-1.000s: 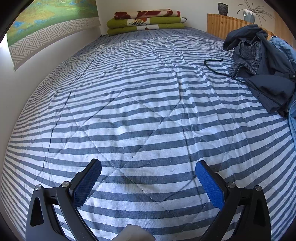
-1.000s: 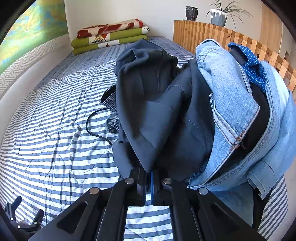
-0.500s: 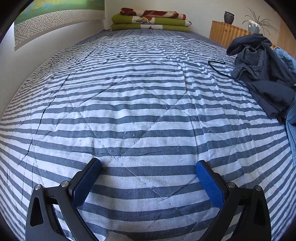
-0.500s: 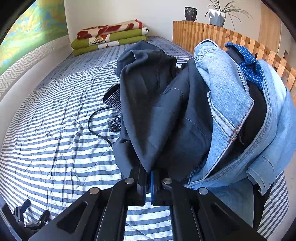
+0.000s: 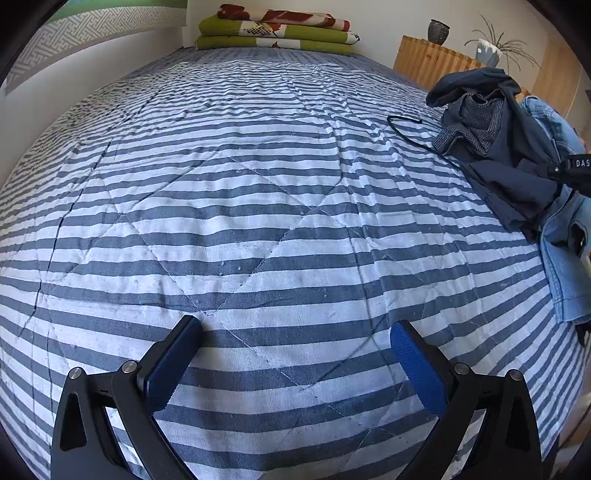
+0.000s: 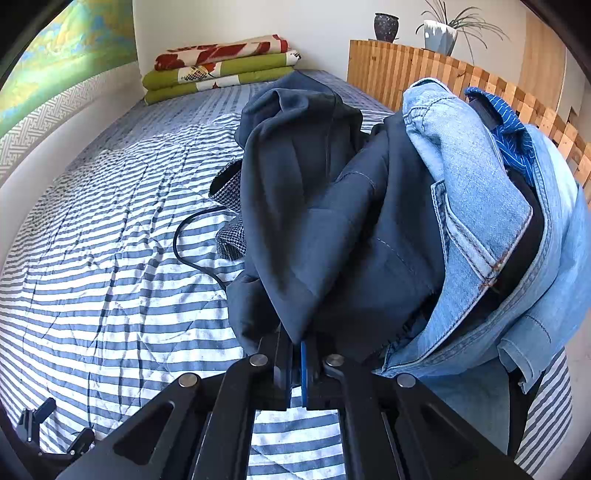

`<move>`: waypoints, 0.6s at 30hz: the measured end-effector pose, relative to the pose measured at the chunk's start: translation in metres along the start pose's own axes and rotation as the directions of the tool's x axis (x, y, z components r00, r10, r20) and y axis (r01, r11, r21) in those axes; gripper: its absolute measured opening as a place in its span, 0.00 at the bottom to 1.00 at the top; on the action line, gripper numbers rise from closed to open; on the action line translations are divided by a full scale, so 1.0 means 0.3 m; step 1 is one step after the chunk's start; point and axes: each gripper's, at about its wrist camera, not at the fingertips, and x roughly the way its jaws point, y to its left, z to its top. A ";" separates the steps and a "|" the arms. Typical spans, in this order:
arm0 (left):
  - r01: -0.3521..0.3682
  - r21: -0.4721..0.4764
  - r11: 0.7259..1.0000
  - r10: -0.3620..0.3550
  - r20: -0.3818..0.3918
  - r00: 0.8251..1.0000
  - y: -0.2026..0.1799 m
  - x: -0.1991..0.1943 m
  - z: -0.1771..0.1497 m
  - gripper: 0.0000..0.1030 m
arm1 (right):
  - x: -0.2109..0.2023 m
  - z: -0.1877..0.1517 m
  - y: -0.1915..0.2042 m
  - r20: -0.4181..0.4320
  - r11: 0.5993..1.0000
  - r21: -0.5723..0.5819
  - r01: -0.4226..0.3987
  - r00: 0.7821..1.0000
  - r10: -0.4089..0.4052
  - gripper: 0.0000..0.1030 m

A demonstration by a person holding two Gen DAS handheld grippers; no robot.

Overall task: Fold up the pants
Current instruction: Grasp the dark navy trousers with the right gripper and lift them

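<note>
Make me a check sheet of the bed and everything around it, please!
Surface: blue-and-white striped quilted bedspread, mostly bare.
Job's things: dark navy pants, heaped at the bed's edge.
Clutter: light blue denim garment, grey checked fabric, blue pinstriped cloth.
Grippers: left gripper open, holding nothing; right gripper shut on the pants.
Cables: thin black cord lying on the bedspread.
Surroundings: folded green-and-red blankets, wooden slatted headboard, dark vase, potted plant.

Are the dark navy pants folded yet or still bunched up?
Bunched up. The navy pants sit crumpled on the clothes pile, one edge pinched in the shut right gripper, nothing laid flat on the striped bedspread.
</note>
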 end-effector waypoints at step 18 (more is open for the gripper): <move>-0.068 0.145 0.987 0.045 0.158 0.986 -0.079 -0.256 0.078 1.00 | -0.175 0.031 0.058 0.089 0.998 -0.055 0.018 0.996 -0.013 0.02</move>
